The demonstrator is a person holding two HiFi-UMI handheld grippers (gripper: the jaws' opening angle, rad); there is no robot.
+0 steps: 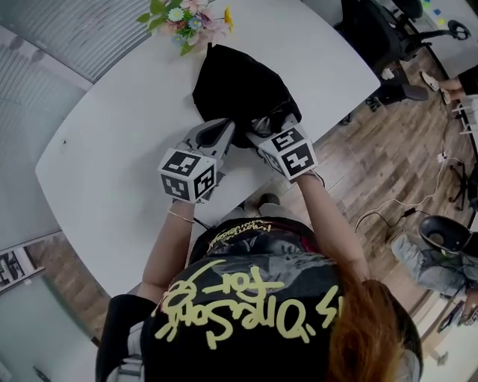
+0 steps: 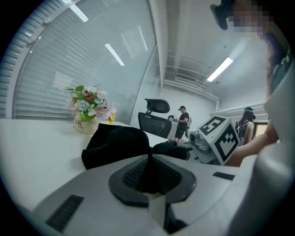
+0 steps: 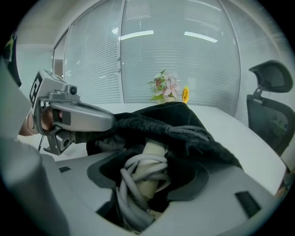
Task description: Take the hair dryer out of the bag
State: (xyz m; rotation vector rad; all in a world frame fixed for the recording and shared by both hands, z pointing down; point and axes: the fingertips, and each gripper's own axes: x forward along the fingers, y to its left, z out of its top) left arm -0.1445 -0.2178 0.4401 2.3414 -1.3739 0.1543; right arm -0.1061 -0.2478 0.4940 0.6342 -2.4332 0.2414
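Most of the hair dryer [image 3: 154, 150] is buried in the bag [image 3: 193, 133]. Only its pale handle, wound with grey cord [image 3: 138, 162], shows at the bag's mouth, and its head lies somewhere under the black cloth. Whether the right claw [image 3: 154, 168] presses on that handle is lost in the dark on either side of it. From above, the bag's near edge covers that claw's tips and those of the left claw [image 1: 230, 134]. Beyond the bag, the flowers [image 1: 187, 19] are cut off by the top edge.

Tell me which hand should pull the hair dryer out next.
Right. The right gripper has its jaws around the hair dryer in the bag mouth; the left gripper is shut on the bag edge.
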